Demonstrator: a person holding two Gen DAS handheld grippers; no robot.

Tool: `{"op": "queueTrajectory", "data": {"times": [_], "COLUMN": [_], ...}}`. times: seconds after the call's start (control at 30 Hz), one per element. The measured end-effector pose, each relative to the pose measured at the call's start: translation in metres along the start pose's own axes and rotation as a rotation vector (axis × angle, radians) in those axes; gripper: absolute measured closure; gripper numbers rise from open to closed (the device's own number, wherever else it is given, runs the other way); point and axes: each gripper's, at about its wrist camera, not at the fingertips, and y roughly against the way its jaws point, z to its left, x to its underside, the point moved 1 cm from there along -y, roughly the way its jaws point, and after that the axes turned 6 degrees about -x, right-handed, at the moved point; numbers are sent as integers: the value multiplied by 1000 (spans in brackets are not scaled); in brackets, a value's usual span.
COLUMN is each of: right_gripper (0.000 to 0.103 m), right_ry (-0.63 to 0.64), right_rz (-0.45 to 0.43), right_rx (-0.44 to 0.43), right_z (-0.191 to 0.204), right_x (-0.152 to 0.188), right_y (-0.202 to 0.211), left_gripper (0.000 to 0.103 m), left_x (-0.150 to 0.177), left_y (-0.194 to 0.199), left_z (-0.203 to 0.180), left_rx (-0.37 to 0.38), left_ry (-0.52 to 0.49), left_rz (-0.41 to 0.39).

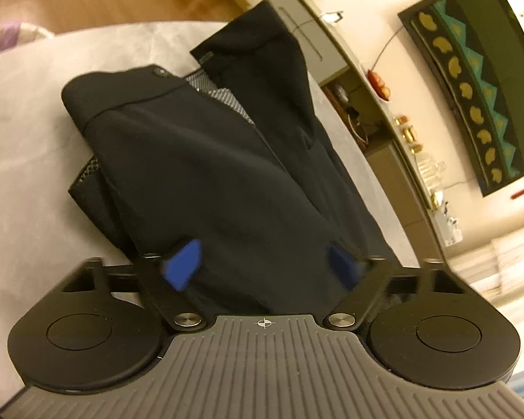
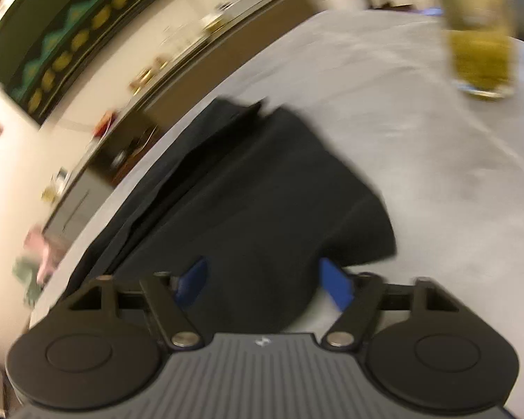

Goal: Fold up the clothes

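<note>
The dark garment (image 1: 206, 160) lies on the pale grey table (image 1: 24, 132), directly ahead of both claws. It is already doubled over once, I think: one dark panel rests on another, with a button and a strip of mesh lining showing at the far end. So the folding seems partly done, and at least one more fold is probably left, plus some smoothing.

The left gripper (image 1: 265, 265) has its blue pads (image 1: 183, 262) standing apart in the picture, with the near edge of the cloth lying between them; they do not visibly pinch it. The right gripper (image 2: 263, 286) looks the same: blue pads (image 2: 335, 288) apart and the near corner of the garment (image 2: 248, 209) between them. This view is blurred, so a grip cannot be confirmed.

Far ahead and to the right of the right claw stands a glass of yellowish drink (image 2: 478, 35) on the table. In my judgement, a wide swing of cloth could knock it. Beyond the table there is a low cabinet (image 1: 332, 56) with small objects.
</note>
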Motion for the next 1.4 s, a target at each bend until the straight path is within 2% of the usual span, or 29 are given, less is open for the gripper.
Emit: {"op": "queueTrajectory", "data": {"times": [0.03,0.13,0.2,0.23,0.27,0.3,0.33,0.4,0.43,0.53,0.57,0.63,0.67,0.73,0.8,0.87,0.9,0.93,0.97,1.03,1.1,1.17,1.23,1.27,1.37,1.4], "right_gripper": [99,100,101,102,102,102,102,102,102,101,101,101,101,101,101,101,101,101,101,101,101,101,101,101,101,101], "right_ry": [13,58,84,97,96,79,59,20,-17,-62,-68,-68,-61,-43,-26,-25,-24,-24,-17,-10,9,52,35,12,-89,-103], "right_rz": [13,-33,-153,-241,-306,-321,-327,-243,-199,-155,-155,-163,-166,-171,-176,-168,-167,-167,-166,-179,-255,-329,-313,-288,-176,-152], "right_rx": [6,10,-16,-45,-75,-73,-66,28,45,45,39,20,20,22,25,30,34,38,44,42,3,-32,-37,-34,-48,-40], "right_z": [1,8,14,17,18,13,7,-14,-24,-37,-37,-33,-32,-31,-29,-24,-24,-24,-25,-25,-22,-15,-20,-25,-44,-47], "right_x": [-2,-7,-17,-23,-28,-27,-25,-12,-7,-1,0,1,1,1,1,-1,-2,-2,-4,-11,-16,-15,-10,-7,-5,-4], "right_y": [-9,-10,11,29,51,63,74,72,68,67,69,73,74,77,79,76,75,75,72,65,71,84,89,90,78,75], "left_gripper": [103,103,103,103,103,103,103,103,103,103,79,54,47,40,36,41,68,103,103,103,103,103,103,103,103,103], "left_x": [0,-8,-18,-21,-18,-15,-11,0,5,22,25,30,33,37,31,24,17,8,-6,-36,-53,-55,-44,-36,-3,9], "left_y": [-2,-6,11,25,40,55,69,68,66,59,60,65,65,62,46,30,19,8,0,5,48,92,115,117,99,93], "left_z": [1,-5,-15,-16,-13,-9,-6,10,18,43,50,60,64,67,57,47,36,22,4,-54,-98,-109,-78,-55,24,44], "left_rx": [-6,1,67,107,135,158,182,158,142,92,95,120,127,137,114,87,79,72,78,160,365,490,476,428,222,178], "left_ry": [-10,-65,-94,-87,-78,-70,-62,-10,18,102,143,222,251,301,295,282,257,225,165,-6,-117,-177,-164,-131,21,83], "left_rz": [3,-33,-139,-190,-213,-228,-244,-204,-179,-106,-97,-95,-90,-69,-33,4,14,21,18,-55,-192,-283,-274,-243,-123,-84]}}
